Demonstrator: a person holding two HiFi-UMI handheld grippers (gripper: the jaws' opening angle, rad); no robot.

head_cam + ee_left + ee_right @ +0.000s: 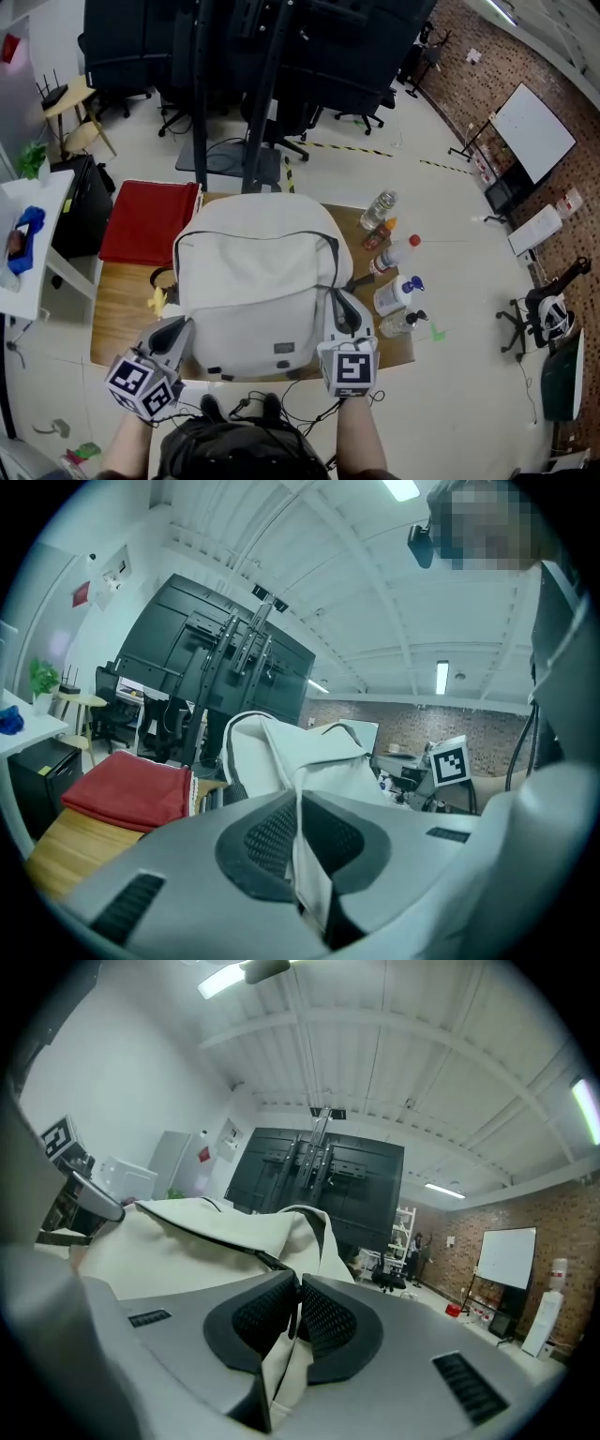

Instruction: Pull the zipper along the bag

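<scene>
Your bag (253, 291) sits in the middle of the counter (117, 319), and its dark zipper (253, 233) runs over the top and down the right side. Your left claw (298, 803) is squeezed tight on a fold of the bag's cloth at the near left corner. Your right claw (298, 1290) is clenched on the zipper at the bag's right side, with a strip of cloth caught in it too.

Cream bag (253, 291) lies flat, dark zipper (253, 233) arching across.
</scene>
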